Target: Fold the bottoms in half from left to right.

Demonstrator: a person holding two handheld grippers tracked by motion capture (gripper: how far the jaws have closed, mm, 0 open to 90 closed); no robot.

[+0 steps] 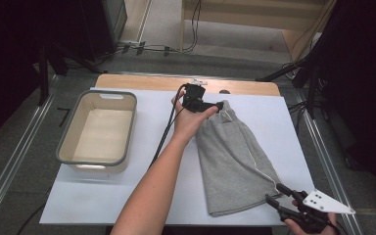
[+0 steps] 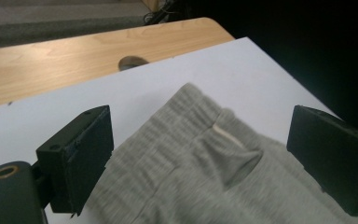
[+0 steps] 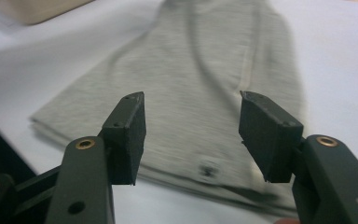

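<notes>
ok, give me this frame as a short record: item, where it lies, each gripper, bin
item: grey shorts, folded, flat on white sheet
left gripper: open, at the shorts' far end, jaws either side of the waistband
right gripper: open, at the near right corner
bin: left of shorts, nothing inside
grip on cloth: none yet

My high view looks forward and down over the whole table (image 1: 127, 205). My left gripper view sits close above the grey shorts (image 2: 191, 186) at their far end; my right gripper view sits close at their near end, so all three share them
</notes>
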